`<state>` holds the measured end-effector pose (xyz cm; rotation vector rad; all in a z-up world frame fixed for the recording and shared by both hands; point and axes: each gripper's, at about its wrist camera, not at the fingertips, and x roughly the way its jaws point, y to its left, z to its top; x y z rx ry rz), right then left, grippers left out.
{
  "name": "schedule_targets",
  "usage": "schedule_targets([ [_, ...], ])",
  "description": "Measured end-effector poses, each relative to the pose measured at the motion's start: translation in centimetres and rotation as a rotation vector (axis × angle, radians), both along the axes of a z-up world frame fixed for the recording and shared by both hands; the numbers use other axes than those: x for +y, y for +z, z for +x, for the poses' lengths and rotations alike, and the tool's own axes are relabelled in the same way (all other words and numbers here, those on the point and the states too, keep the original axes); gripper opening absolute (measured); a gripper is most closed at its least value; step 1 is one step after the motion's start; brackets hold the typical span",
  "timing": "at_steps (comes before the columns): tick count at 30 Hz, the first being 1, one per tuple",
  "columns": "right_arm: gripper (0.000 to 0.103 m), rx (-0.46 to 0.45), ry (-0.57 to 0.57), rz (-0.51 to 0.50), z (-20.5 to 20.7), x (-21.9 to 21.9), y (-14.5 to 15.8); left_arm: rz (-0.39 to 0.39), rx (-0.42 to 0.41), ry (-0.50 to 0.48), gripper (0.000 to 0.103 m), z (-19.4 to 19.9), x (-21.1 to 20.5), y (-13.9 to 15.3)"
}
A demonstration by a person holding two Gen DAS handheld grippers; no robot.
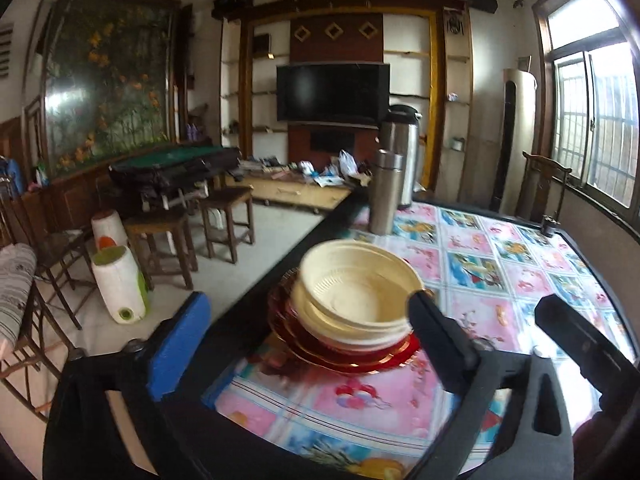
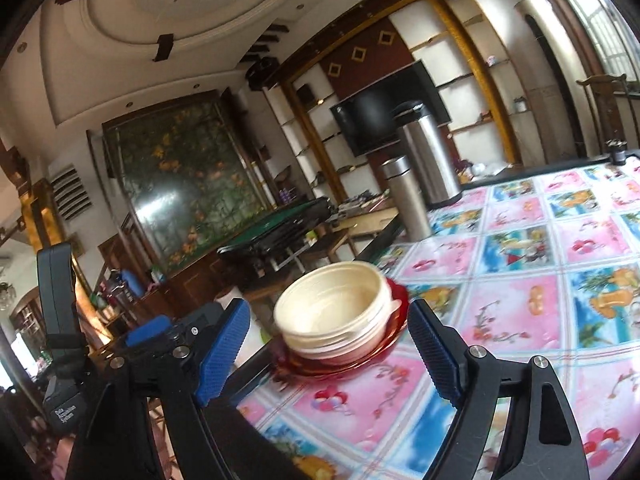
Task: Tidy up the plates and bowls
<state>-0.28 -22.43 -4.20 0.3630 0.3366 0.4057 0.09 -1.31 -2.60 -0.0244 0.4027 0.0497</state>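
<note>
A stack of cream bowls (image 1: 352, 300) rests on several red plates with gold rims (image 1: 348, 356) near the left edge of a table with a cartoon-print cover. My left gripper (image 1: 308, 300) is open. The stack sits just ahead between its blue left pad (image 1: 180, 344) and black right finger (image 1: 440, 344). My right gripper (image 2: 327, 306) is also open, its blue pads (image 2: 224, 344) flanking the same bowls (image 2: 332, 312) and the red plates (image 2: 384, 336). Neither gripper holds anything. The left gripper's body (image 2: 60, 320) shows at the left of the right wrist view.
Two steel flasks, one slim (image 1: 386, 192) and one larger (image 1: 404, 152), stand at the table's far left corner. A small dark object (image 1: 548, 226) sits at the far right edge. The dark table rim (image 1: 280, 272) borders floor with wooden stools (image 1: 224, 216) and white containers (image 1: 120, 284).
</note>
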Motion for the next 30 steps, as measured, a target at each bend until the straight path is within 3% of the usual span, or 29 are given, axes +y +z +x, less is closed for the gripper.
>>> schedule_targets([
  [8, 0.083, 0.005, 0.037, -0.024, 0.4, 2.4, -0.3, -0.019, 0.023, 0.006, 0.103, 0.5, 1.2, -0.2],
  [17, 0.083, 0.023, 0.044, -0.001, 0.9, 2.5, -0.3, 0.012, -0.012, -0.02, 0.103, -0.5, 0.7, 0.7],
  [30, 0.083, 0.029, 0.037, -0.004, 0.9, 2.5, -0.2, -0.015, -0.053, -0.005, 0.103, -1.5, 1.0, 1.8],
])
